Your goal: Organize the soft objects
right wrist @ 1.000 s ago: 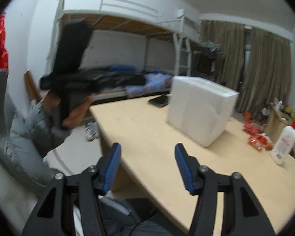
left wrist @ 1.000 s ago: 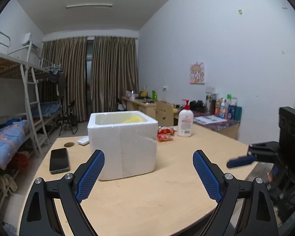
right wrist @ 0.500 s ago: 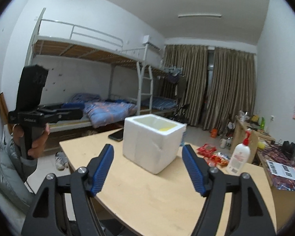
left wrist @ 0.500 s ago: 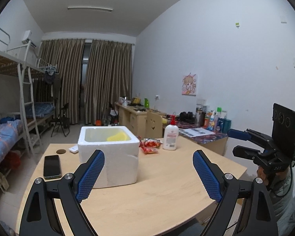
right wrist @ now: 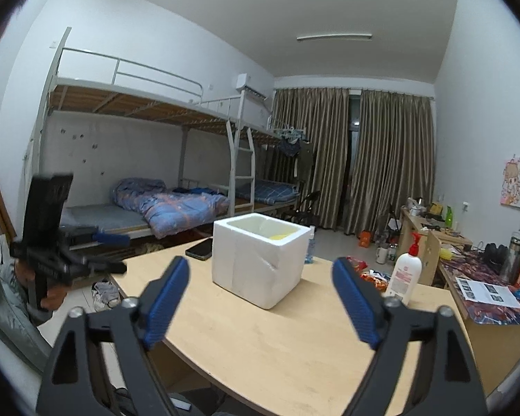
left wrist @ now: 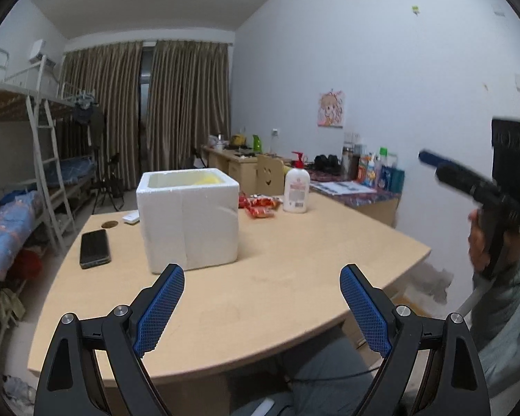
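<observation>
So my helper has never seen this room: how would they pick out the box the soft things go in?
Start at the big wooden table in the middle of the room. On it stands a white foam box, open at the top, with something yellow inside. It is the tallest, bulkiest thing there; the phone beside it lies flat and the lotion bottle is slim.

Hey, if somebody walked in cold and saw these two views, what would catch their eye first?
The white foam box in the middle of the wooden table, with something yellow inside. Next, a black phone lying to its left, red snack packets and a white pump bottle behind it to the right.
</observation>
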Demonstrator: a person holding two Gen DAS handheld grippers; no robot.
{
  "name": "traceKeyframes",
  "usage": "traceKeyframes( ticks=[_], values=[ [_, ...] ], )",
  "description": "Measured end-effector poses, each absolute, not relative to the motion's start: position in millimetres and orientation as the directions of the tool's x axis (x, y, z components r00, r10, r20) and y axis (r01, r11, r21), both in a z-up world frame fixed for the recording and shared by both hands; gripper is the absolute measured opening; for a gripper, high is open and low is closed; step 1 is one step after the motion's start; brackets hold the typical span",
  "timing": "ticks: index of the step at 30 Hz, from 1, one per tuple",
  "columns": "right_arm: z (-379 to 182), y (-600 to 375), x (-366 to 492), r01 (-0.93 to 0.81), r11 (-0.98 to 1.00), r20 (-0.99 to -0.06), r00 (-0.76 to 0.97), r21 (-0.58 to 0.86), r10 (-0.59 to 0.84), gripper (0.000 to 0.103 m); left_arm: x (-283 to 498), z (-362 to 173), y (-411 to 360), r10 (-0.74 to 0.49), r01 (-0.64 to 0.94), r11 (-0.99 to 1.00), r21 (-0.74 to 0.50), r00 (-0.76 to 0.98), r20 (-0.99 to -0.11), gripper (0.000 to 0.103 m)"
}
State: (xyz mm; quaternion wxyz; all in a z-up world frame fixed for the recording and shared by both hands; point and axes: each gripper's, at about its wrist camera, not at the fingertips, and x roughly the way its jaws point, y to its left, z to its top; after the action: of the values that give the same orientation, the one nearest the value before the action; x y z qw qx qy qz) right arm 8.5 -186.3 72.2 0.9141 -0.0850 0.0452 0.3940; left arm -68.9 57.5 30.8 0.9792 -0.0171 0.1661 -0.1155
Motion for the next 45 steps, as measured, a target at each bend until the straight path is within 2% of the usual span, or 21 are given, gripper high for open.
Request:
traceKeyframes(
  ticks=[3, 7, 12, 17, 20, 22, 24, 30, 33, 37, 45],
  values=[
    [70, -190, -4, -0.719, 0.686, -0.127, 0.695, -0.109, 0.708, 0.097, -82, 19, 50, -0.210, 0.211, 0.977, -0.034, 0.920, -0.331, 0.092],
    [63, -193, -12, -0.713, 0.695, -0.128, 0.700, -0.087, 0.702, 0.097, -86, -7, 44, -0.204, 0.224, 0.975, 0.002, 0.894, -0.399, 0.092],
    [52, -196, -20, -0.699, 0.710, -0.150, 0.713, -0.081, 0.685, 0.097, -76, -47, 43, -0.221, 0.250, 0.968, -0.011, 0.831, -0.510, 0.088],
    [42, -199, -25, -0.685, 0.725, -0.180, 0.724, -0.072, 0.666, 0.097, -67, -84, 45, -0.265, 0.278, 0.958, -0.068, 0.770, -0.580, 0.085],
    [38, -199, -27, -0.688, 0.722, -0.190, 0.721, -0.077, 0.667, 0.097, -56, -107, 46, -0.255, 0.267, 0.961, -0.075, 0.745, -0.616, 0.074],
    [36, -199, -29, -0.694, 0.716, -0.192, 0.715, -0.077, 0.673, 0.097, -47, -128, 48, -0.237, 0.246, 0.966, -0.077, 0.726, -0.646, 0.061],
    [33, -200, -28, -0.699, 0.712, -0.197, 0.710, -0.076, 0.676, 0.097, -35, -153, 49, -0.237, 0.249, 0.965, -0.084, 0.688, -0.686, 0.055],
    [25, -201, -16, -0.696, 0.717, -0.225, 0.706, -0.047, 0.671, 0.097, -1, -222, 41, -0.243, 0.307, 0.949, -0.073, 0.563, -0.790, 0.045],
    [21, -200, -10, -0.694, 0.719, -0.246, 0.703, -0.032, 0.668, 0.097, 14, -250, 38, -0.287, 0.342, 0.932, -0.123, 0.485, -0.826, 0.041],
    [16, -201, -4, -0.691, 0.722, -0.265, 0.700, -0.017, 0.663, 0.097, 28, -274, 33, -0.308, 0.359, 0.920, -0.157, 0.414, -0.857, 0.025],
    [10, -203, 9, -0.682, 0.732, -0.298, 0.697, 0.010, 0.653, 0.097, 41, -293, 24, -0.319, 0.382, 0.908, -0.175, 0.357, -0.878, 0.025]
  ],
)
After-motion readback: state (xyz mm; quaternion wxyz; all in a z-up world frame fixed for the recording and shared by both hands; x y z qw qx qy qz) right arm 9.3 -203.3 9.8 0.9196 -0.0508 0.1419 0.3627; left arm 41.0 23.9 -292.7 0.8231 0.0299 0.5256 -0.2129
